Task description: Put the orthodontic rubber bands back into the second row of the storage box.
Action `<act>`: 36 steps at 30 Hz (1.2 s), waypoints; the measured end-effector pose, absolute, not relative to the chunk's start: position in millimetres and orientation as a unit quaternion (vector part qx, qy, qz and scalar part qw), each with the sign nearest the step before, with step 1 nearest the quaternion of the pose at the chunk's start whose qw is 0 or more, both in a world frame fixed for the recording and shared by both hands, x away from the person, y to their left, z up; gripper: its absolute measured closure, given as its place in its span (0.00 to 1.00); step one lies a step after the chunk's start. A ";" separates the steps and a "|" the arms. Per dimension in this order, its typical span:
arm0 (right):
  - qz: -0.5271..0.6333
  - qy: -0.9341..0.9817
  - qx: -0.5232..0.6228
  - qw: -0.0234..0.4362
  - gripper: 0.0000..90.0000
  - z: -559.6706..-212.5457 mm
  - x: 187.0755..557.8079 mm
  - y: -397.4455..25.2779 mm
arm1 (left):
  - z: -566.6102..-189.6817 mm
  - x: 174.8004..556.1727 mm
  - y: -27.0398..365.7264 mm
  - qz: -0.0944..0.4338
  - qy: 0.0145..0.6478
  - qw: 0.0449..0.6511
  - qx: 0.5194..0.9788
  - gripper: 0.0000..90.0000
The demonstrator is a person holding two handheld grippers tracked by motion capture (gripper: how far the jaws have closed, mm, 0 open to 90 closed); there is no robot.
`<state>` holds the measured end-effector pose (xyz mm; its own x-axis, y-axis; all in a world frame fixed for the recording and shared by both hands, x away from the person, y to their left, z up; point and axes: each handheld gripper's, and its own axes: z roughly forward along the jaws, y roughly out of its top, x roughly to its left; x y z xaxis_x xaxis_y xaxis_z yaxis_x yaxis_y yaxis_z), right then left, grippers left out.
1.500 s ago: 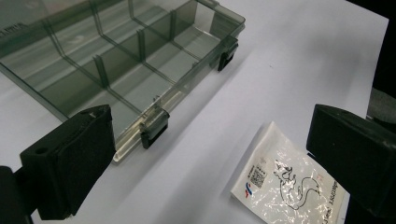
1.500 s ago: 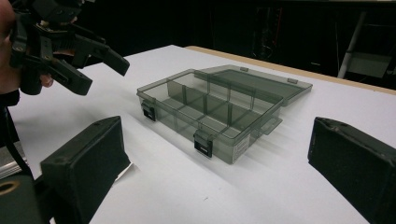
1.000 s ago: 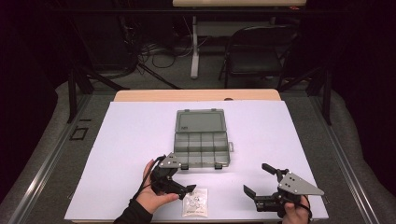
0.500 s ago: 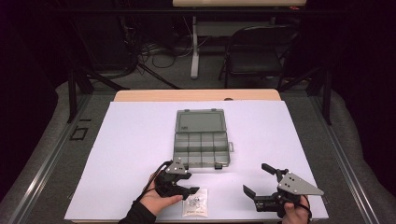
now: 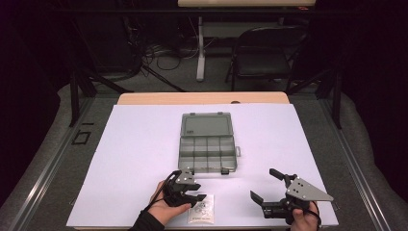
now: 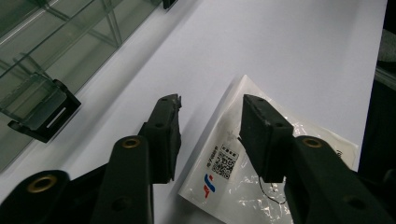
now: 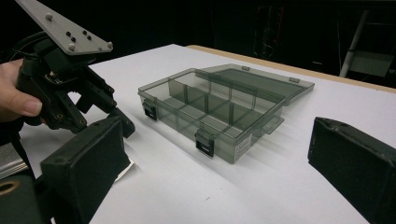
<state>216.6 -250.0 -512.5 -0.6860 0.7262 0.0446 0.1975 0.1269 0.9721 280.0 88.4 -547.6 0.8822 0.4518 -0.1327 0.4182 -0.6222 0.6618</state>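
Your left hand-held gripper (image 5: 195, 196) has moved down and toward you from the front edge of the box (image 5: 208, 143) and now sits over the small packet (image 5: 202, 214), which lies flat on the white surface (image 5: 139, 144) just in front of the box, near the surface's front edge. In the left gripper view the jaws stand moderately apart, one on each side of the packet's (image 6: 261, 172) upper corner, with nothing between them yet; the packet, a clear bag with a printed label, looks untouched and not lifted. That shift tells you the reach is nearly over and the grasp is the step in hand: I judge you need only lower the jaws onto the packet's edge and close. Thin plastic lying flat may slip, so pinching a raised corner seems safest. The box stands open, lid folded back, its compartments bare as far as can be seen, ready to take the packet. Your right hand-held gripper (image 5: 272, 191) has kept its place, well to the right of the box, jaws spread wide and holding nothing; its view looks across at the box (image 7: 219, 114) and at your left hand (image 7: 18, 100).
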 end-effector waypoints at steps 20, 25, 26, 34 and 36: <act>0.580 0.710 0.325 0.231 0.04 -513.1 216.9 -249.1 | -552.3 274.9 85.8 0.021 0.217 0.347 0.912 0.97; 0.581 0.709 0.324 0.233 0.04 -513.2 217.1 -249.0 | -552.4 276.1 86.1 0.018 0.215 0.348 0.912 0.98; 0.580 0.710 0.325 0.230 0.04 -513.1 216.9 -249.3 | -552.5 276.1 86.1 0.017 0.216 0.348 0.912 0.99; 0.580 0.711 0.323 0.231 0.04 -513.0 217.0 -249.3 | -553.0 278.1 87.4 0.008 0.215 0.353 0.911 0.99; 0.580 0.710 0.324 0.231 0.04 -513.0 217.3 -249.5 | -552.7 278.3 87.7 0.008 0.215 0.353 0.911 0.99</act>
<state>217.3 -249.5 -513.0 -0.6831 0.7288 0.0471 0.1915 0.1165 0.9746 278.3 87.7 -552.7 0.9077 0.3969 -0.1364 0.3852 -0.6589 0.6461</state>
